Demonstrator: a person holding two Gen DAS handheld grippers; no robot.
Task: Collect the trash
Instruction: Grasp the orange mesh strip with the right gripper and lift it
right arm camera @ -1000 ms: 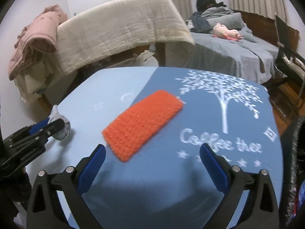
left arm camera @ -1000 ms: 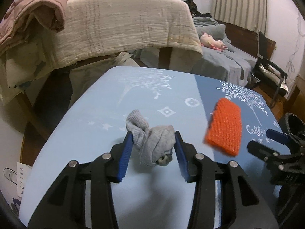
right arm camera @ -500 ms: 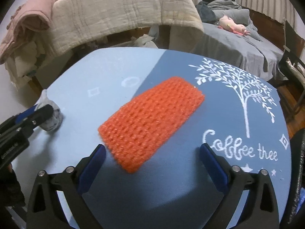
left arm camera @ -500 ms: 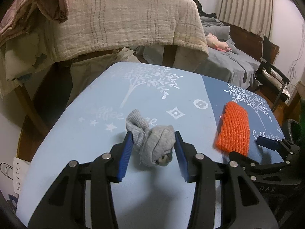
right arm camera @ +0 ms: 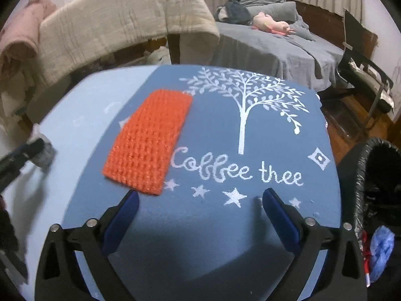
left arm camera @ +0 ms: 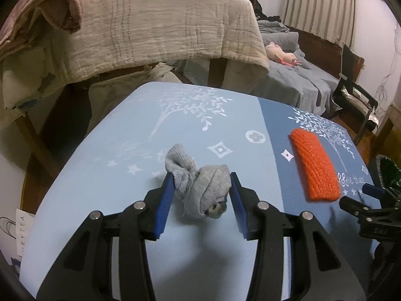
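The left gripper (left arm camera: 201,195) clamped the balled grey sock (left arm camera: 200,190), ready for lifting. The right gripper (right arm camera: 200,210) gaped wide; the orange knitted rectangle (right arm camera: 150,140) lay at its eleven o'clock, uncaught.

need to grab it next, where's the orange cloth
In the right wrist view the orange cloth lies flat on the table, just ahead-left of the open right gripper.

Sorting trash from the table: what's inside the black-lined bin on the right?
Inside the bin, only a crumpled blue scrap and a red strip show; the dark liner hides the rest.
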